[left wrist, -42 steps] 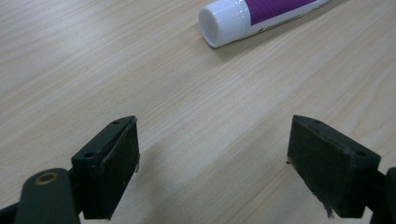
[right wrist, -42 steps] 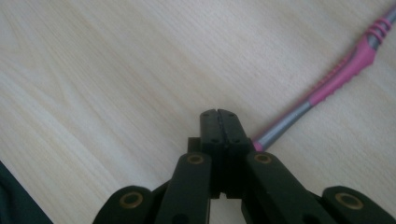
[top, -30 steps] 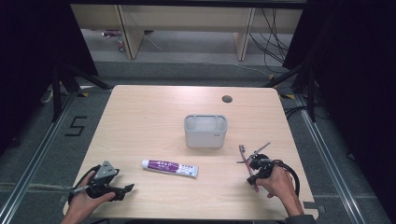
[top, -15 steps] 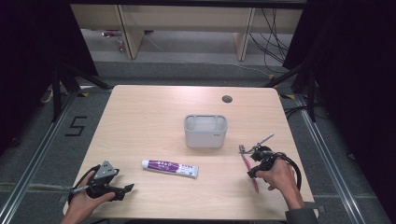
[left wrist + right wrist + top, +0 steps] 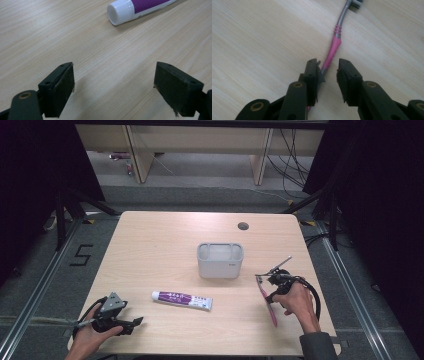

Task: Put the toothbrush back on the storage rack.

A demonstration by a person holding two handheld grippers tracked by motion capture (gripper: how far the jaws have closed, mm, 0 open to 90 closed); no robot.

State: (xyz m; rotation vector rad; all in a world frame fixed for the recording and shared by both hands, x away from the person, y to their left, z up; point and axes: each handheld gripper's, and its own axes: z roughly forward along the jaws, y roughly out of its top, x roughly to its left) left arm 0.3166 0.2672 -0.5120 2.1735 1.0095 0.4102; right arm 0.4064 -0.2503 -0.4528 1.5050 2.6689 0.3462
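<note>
Released since the earlier frame, the toothbrush (image 5: 331, 51) lies on the tabletop (image 5: 165, 255); my right claw (image 5: 328, 75) has just been opening over it. Left claw (image 5: 113, 82) unclenched, empty.

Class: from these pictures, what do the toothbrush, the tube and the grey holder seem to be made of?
Toothbrush: likely plastic; smooth pink handle, grey ribbed neck.
Tube: probably soft plastic; glossy purple-and-white print, hard white cap.
Holder: seemingly matte grey plastic, with rounded moulded corners.
Table: light wood-grain top, perhaps laminate.
</note>
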